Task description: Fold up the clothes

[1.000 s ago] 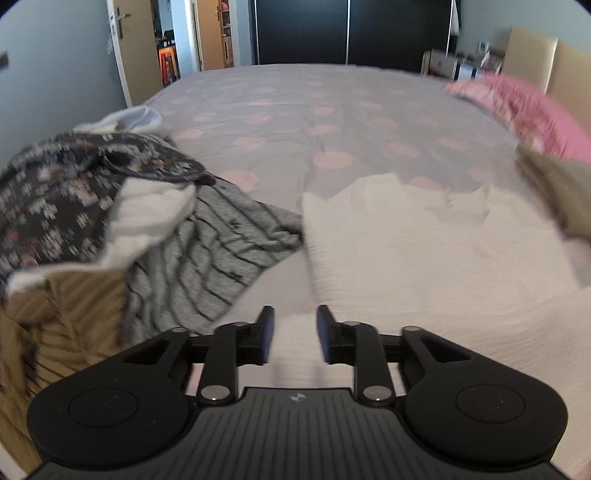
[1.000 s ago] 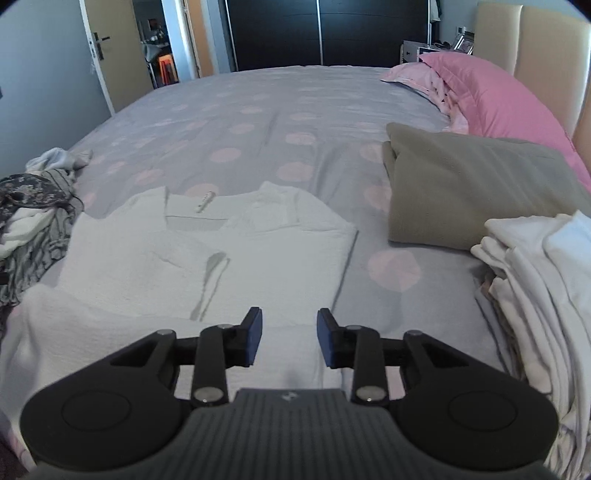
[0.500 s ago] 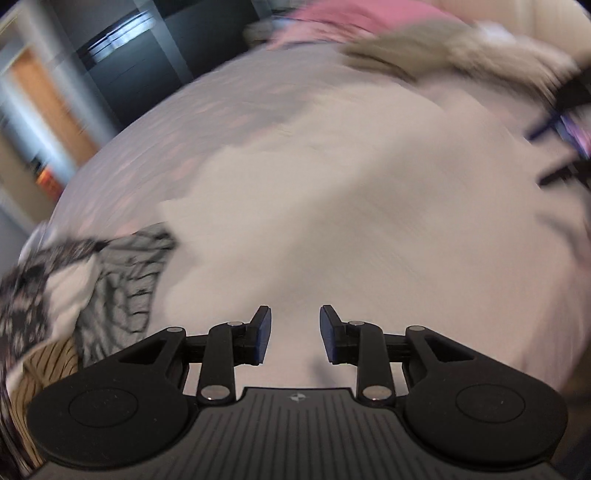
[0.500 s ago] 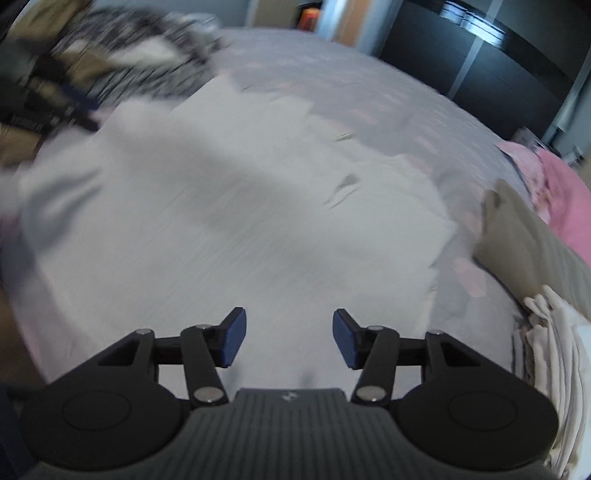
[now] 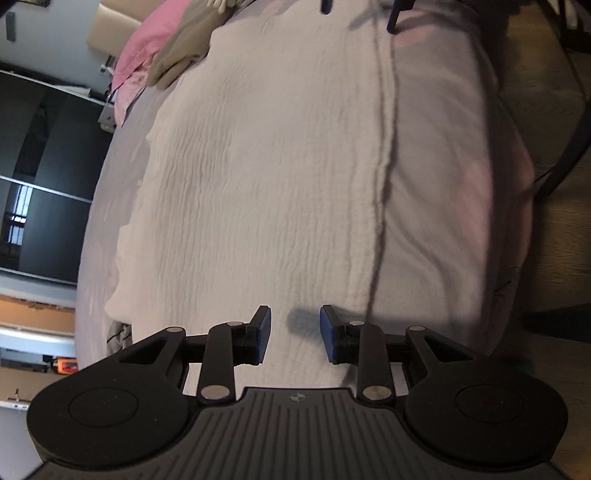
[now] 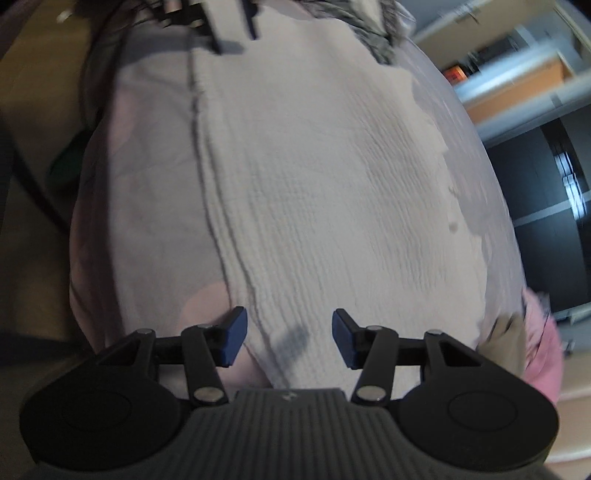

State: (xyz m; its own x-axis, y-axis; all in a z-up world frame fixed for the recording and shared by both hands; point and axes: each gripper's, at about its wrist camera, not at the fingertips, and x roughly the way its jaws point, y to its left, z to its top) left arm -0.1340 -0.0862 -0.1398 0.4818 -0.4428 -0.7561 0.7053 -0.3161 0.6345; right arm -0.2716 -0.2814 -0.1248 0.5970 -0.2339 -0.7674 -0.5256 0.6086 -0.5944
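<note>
A white crinkle-textured garment (image 5: 280, 177) lies spread flat on the grey bed cover with pink dots (image 5: 443, 155), its hem running along the bed's near edge. The left tongs (image 5: 295, 334) hang released just above the fabric at one end of it, grasping nothing. At the opposite end the right tongs (image 6: 288, 338) are spread wider over the hem, also empty. A striped grey garment (image 6: 369, 33) lies beside the white one

The right hand-held gripper (image 6: 288, 338) hangs spread apart over the hem of a white crinkled garment (image 6: 314, 192) lying flat on the bed (image 6: 99, 206). A striped grey garment (image 6: 373, 40) lies at its far end.
</note>
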